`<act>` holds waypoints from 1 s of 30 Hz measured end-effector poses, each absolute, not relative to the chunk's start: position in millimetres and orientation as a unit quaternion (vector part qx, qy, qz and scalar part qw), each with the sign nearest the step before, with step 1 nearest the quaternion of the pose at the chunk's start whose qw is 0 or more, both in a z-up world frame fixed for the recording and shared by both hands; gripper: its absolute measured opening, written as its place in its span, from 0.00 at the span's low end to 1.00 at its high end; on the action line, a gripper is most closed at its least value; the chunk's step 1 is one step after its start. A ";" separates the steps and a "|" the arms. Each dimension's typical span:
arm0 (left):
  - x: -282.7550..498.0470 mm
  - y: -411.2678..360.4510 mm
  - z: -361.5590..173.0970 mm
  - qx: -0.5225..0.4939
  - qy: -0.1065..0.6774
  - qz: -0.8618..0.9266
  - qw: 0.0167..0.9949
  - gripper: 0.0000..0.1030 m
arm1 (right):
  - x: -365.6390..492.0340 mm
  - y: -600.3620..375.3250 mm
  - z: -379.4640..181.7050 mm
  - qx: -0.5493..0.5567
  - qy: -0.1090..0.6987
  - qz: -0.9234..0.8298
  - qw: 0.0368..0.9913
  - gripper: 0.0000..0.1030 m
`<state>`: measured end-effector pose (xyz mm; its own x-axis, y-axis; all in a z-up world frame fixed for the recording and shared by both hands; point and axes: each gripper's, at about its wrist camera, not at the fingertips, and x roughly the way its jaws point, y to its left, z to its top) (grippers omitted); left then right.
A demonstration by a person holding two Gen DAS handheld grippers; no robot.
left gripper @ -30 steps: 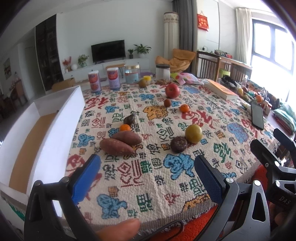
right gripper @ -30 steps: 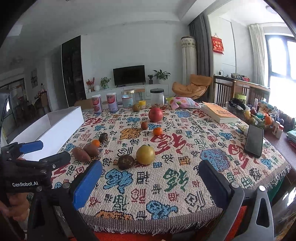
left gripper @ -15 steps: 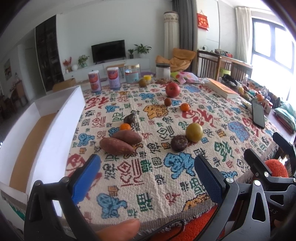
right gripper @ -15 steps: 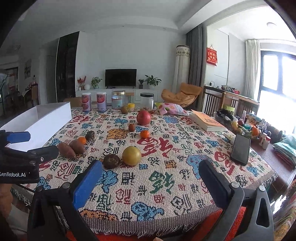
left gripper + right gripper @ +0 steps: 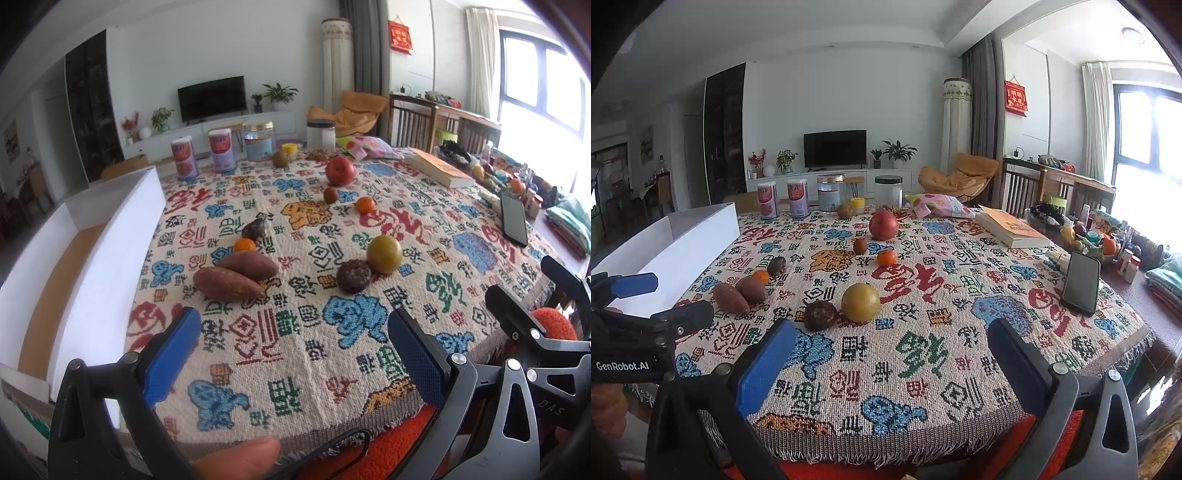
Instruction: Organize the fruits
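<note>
Fruits lie loose on the patterned tablecloth (image 5: pixel 303 343): a yellow-green round fruit (image 5: pixel 384 254), a dark brown wrinkled fruit (image 5: pixel 353 276), two sweet potatoes (image 5: pixel 236 277), a small orange (image 5: pixel 245 245), a red apple (image 5: pixel 340 170) and another small orange (image 5: pixel 365 205). My left gripper (image 5: pixel 291 354) is open and empty at the near table edge. My right gripper (image 5: pixel 890 362) is open and empty, also at the near edge; the yellow-green fruit (image 5: pixel 860 302) lies ahead of it.
An open white box (image 5: pixel 92 258) stands along the table's left side. Cans and jars (image 5: pixel 221 149) line the far edge. A book (image 5: pixel 441 170) and a phone (image 5: pixel 514 218) lie at the right, beside clutter.
The right gripper has tilted up and shifted, so the table sits lower in its view. In the left view the right gripper has dropped lower at the right edge.
</note>
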<state>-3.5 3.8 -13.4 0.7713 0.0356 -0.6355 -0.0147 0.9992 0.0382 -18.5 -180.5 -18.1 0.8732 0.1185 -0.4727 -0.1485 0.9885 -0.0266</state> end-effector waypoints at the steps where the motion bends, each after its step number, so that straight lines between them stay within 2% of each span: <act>1: -3.1 3.6 -13.7 0.015 0.339 0.013 0.941 0.99 | -17.8 -180.6 -18.1 -0.028 0.244 0.071 0.967 1.00; 30: -2.6 6.6 -27.6 0.012 0.342 0.014 0.940 0.99 | -14.2 -171.1 -27.3 -0.053 0.261 0.079 0.961 1.00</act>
